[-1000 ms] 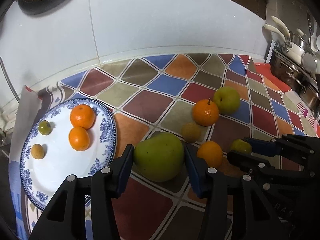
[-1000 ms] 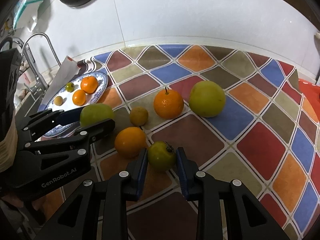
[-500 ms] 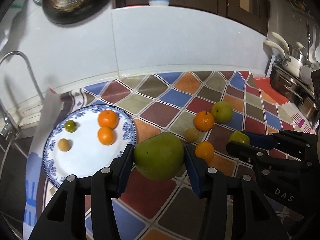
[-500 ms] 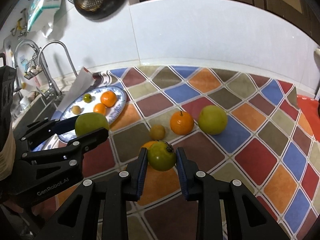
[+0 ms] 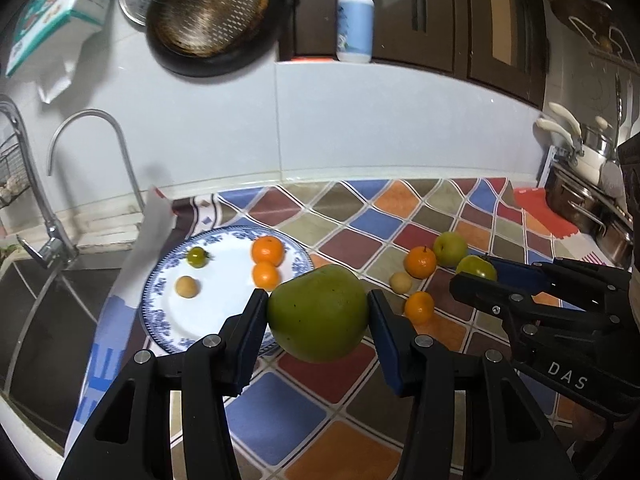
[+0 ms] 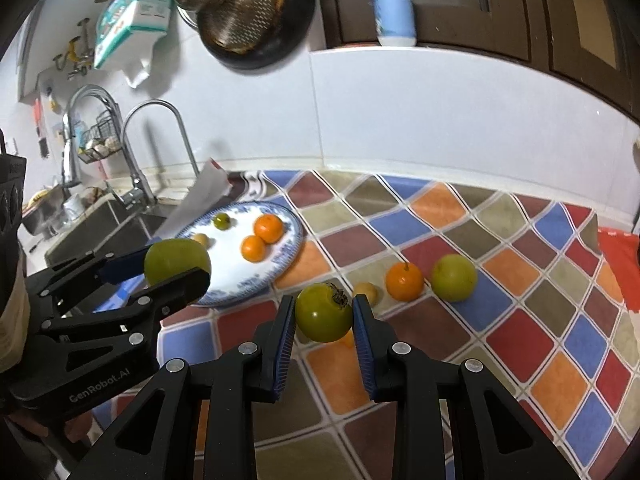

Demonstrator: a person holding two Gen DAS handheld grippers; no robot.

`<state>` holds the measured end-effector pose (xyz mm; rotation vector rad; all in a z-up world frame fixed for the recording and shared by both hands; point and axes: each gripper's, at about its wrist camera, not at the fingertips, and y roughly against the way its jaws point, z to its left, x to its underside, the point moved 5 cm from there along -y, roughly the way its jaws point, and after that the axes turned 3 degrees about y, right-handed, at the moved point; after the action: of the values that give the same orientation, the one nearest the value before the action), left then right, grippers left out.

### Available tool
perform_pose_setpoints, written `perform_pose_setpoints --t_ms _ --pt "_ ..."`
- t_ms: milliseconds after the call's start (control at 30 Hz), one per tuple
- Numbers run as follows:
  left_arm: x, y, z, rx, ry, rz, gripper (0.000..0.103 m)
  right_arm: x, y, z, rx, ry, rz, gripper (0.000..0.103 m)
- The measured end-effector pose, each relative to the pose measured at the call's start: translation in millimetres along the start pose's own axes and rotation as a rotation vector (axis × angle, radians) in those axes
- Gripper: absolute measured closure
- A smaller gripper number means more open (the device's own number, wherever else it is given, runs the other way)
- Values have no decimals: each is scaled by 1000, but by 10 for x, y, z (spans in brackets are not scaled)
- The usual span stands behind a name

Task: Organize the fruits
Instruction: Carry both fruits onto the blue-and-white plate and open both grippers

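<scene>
The bench (image 5: 360, 216), covered by a chequered cloth of many colours, fills the lower half of both views; a sink (image 6: 100, 224) with curved taps lies at its left end. On the cloth beside the sink rests a blue-rimmed white plate (image 5: 168, 312) bearing two oranges (image 5: 267, 250), one small green fruit (image 5: 197, 257) and one small tan fruit (image 5: 187, 287). The left claw (image 5: 318, 322) is spread wide and clamped on a large green pear (image 5: 318, 318), held off the cloth just at the plate's near right rim; the right wrist view shows this same pair from the side (image 6: 176, 262), the pear overlapping the plate's left edge. The right claw (image 6: 324, 316) is closed to a narrow gap on a green tomato (image 6: 323, 312) with a dry calyx, likewise held above the cloth; the left wrist view shows it (image 5: 476, 267) only as a partly hidden round shape at the claw tip. Loose on the cloth are a green apple (image 6: 454, 278), touching or nearly touching a stemmed orange (image 6: 404, 281), and a small tan fruit (image 6: 366, 291) beside it. A further orange (image 5: 419, 307) is plain in the left wrist view, but in the right wrist view it is almost wholly hidden behind the tomato. A cluster of steel pots (image 5: 592, 200) at the bench's right end appears in the left wrist view alone.
</scene>
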<state>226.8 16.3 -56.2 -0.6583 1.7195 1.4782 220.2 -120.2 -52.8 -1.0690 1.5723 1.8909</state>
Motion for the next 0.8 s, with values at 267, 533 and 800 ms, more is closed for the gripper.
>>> perform_pose_setpoints --t_ms 267,533,800 --pt "-7 209 257 -31 11 -32 53 -156 97 314 -39 28 -52 73" --pt "24 320 617 -58 17 -40 53 -281 27 683 -64 54 -75 73" --pt "83 285 941 -72 11 -27 53 -327 -157 982 -78 57 -64 73"
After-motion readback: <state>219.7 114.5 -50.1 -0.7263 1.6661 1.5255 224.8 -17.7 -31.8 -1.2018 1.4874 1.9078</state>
